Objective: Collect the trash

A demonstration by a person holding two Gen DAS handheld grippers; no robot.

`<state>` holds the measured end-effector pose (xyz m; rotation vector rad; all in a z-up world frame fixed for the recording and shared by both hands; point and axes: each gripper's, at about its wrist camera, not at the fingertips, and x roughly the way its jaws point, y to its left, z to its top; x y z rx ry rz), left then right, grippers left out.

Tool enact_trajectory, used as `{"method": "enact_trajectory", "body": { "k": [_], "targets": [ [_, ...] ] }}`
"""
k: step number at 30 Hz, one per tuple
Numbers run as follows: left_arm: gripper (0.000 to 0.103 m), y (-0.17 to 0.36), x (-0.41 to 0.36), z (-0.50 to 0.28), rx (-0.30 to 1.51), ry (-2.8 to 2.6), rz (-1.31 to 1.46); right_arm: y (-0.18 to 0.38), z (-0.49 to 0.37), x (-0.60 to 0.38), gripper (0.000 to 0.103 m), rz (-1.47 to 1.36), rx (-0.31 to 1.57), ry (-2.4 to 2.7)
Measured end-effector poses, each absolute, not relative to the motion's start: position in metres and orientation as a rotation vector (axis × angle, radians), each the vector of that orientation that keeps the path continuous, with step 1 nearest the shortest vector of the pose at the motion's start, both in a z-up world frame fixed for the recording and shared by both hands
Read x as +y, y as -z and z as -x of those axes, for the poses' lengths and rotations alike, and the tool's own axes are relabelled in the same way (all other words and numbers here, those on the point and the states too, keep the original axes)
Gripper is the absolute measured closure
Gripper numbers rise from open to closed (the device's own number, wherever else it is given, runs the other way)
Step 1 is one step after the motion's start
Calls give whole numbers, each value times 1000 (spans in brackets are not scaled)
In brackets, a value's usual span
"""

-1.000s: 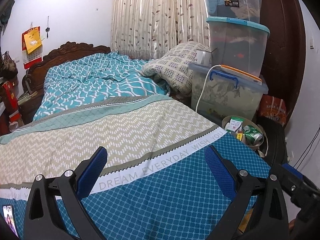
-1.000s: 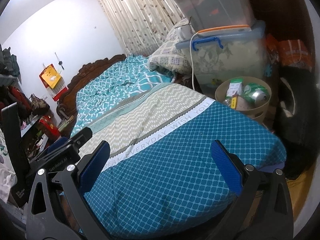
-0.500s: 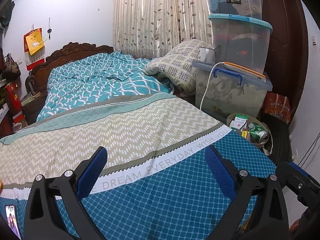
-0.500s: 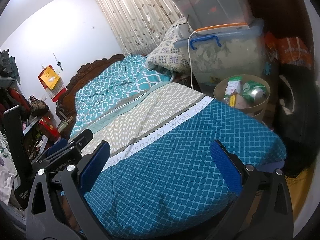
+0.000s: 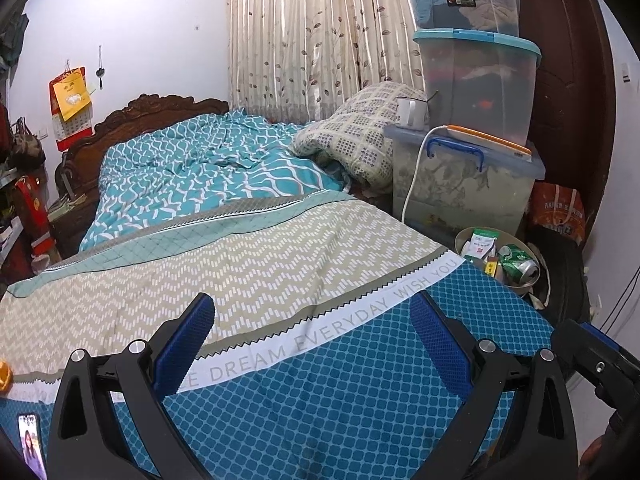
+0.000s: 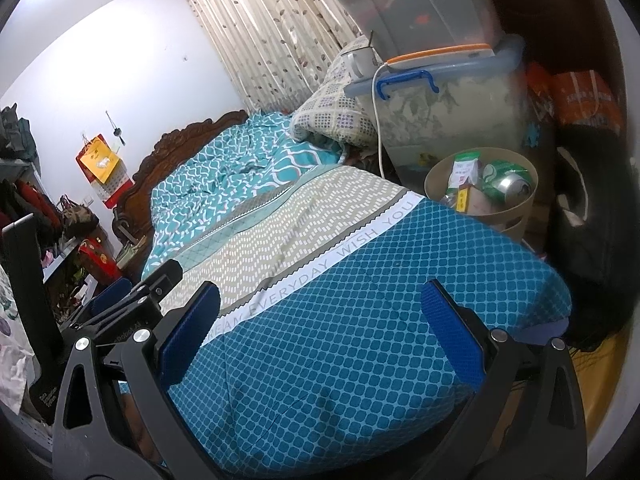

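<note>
A tan round trash bin (image 5: 464,240) (image 6: 440,172) stands on the floor beside the bed's right side. It holds a green drink can (image 5: 518,266) (image 6: 506,182), a white and green packet (image 5: 482,242) (image 6: 464,170) and other wrappers. My left gripper (image 5: 314,330) hovers open above the blue-patterned foot of the bed with nothing between its fingers. My right gripper (image 6: 320,316) is likewise open and empty over the same bedspread. The bin sits well ahead and to the right of both. The left gripper's body (image 6: 132,304) shows at the left of the right wrist view.
The bed (image 5: 248,248) fills the middle. Stacked plastic storage boxes (image 5: 476,80) with a white cable rise right of it, beside a rolled quilt (image 5: 356,140). A black bag (image 6: 592,216) and orange bag (image 5: 558,216) sit by the bin. A phone (image 5: 30,446) lies at the bed's lower left.
Both grippers have drawn back and shifted slightly, so the bed and bin sit a little farther off. Both stay open and empty.
</note>
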<state>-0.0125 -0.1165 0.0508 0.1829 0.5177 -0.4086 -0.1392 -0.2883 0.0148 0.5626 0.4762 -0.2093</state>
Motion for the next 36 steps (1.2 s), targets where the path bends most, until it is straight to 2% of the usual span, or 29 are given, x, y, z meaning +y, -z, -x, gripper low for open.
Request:
{"method": "enact_trajectory", "body": {
  "k": [36],
  "targets": [
    [9, -48, -125, 16, 515, 391, -228, -14, 138, -294, 4, -573, 473, 212]
  ]
}}
